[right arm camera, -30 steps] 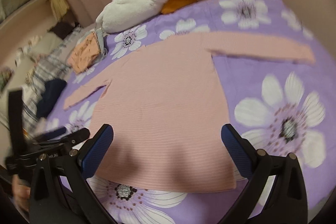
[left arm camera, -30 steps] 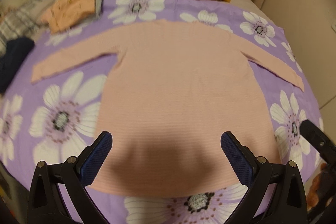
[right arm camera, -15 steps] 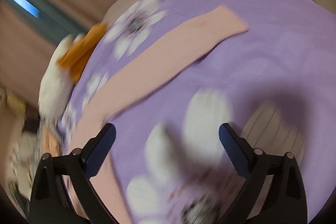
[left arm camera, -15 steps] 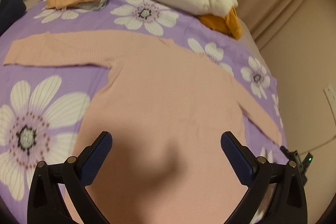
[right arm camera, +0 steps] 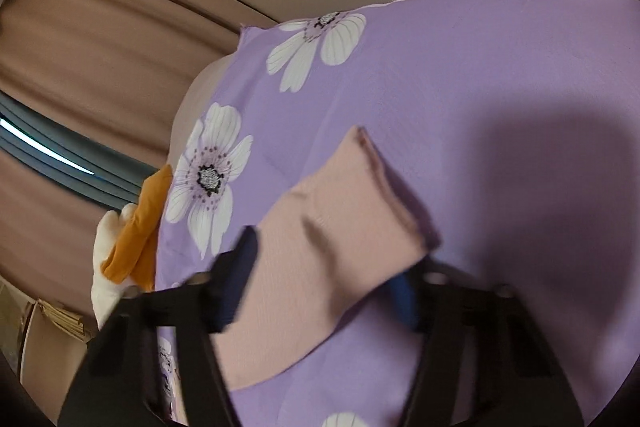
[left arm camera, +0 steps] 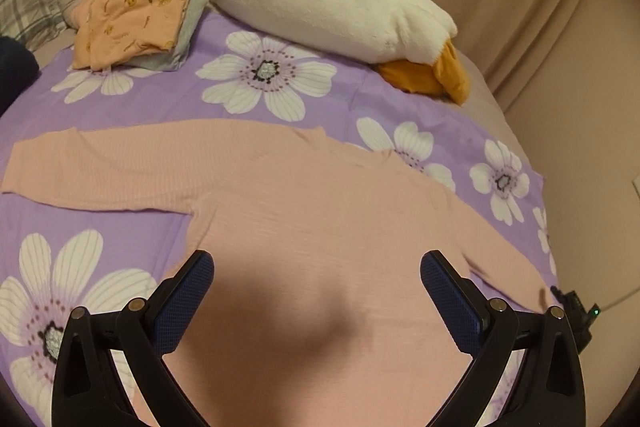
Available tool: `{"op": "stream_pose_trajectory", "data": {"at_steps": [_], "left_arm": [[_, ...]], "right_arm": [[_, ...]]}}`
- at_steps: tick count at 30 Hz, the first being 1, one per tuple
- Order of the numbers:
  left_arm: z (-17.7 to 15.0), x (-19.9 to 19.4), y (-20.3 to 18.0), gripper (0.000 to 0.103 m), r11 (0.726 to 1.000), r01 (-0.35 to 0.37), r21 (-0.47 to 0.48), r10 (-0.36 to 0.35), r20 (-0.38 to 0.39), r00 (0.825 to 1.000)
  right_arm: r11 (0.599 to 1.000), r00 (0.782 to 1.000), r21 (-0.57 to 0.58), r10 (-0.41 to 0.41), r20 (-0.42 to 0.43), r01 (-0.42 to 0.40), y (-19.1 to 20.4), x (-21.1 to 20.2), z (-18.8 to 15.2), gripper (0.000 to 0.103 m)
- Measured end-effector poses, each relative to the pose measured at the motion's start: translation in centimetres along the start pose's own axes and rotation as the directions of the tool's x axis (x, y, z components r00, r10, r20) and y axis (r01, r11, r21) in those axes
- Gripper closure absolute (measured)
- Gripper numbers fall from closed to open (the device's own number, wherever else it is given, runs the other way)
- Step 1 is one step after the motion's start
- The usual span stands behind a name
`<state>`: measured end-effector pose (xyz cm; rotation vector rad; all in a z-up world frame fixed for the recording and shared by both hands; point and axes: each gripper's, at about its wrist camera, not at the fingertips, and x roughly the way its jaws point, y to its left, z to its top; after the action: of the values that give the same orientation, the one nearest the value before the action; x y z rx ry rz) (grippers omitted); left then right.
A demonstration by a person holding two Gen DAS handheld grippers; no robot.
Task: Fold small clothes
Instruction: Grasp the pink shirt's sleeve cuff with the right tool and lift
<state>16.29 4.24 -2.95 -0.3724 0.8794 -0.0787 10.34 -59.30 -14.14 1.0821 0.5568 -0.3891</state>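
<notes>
Between the closing, blurred right claw (right arm camera: 320,279) lies the sweater (right arm camera: 320,259) cuff, grip unclear; left claw (left arm camera: 316,291) gapes.

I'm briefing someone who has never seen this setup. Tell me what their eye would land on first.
A pink sweater lies spread flat across a purple flowered bedsheet, filling the middle of the left wrist view, with the open left tongs over its body. In the right wrist view the right tongs have just been closing around one sleeve end, which bunches between them. A big white plush duck lies along the far edge of the bed.
</notes>
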Motion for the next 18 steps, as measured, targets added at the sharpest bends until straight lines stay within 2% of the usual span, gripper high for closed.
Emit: {"op": "stream_pose_trajectory", "data": {"at_steps": [2, 4, 8, 13, 18], "left_arm": [[0.1, 0.4, 0.4, 0.001, 1.0, -0.009, -0.011, 0.009, -0.01, 1.0], [0.0, 0.8, 0.8, 0.001, 1.0, -0.023, -0.02, 0.022, -0.026, 0.999], [0.0, 0.8, 2.0, 0.001, 0.998, -0.046, -0.029, 0.045, -0.033, 0.998], [-0.3, 0.3, 4.3, 0.001, 0.996, -0.038, -0.087, 0.035, -0.04, 0.999], [-0.5, -0.8, 7.0, 0.001, 0.994, -0.035, -0.104, 0.031, -0.042, 0.999]], "right_arm": [[0.997, 0.998, -0.027, -0.066, -0.005, 0.066, 0.1, -0.2, 0.2, 0.091], [0.995, 0.997, -0.058, -0.078, -0.007, 0.078, 0.6, -0.6, 0.4, 0.094], [0.973, 0.999, -0.225, -0.053, -0.005, 0.051, 5.9, -2.1, 0.2, 0.096], [0.894, 0.998, -0.448, -0.034, -0.055, 0.005, 17.4, -3.2, -2.3, 0.096], [0.793, 0.995, -0.604, 0.019, -0.103, -0.078, 29.1, -2.5, -7.5, 0.096]]}}
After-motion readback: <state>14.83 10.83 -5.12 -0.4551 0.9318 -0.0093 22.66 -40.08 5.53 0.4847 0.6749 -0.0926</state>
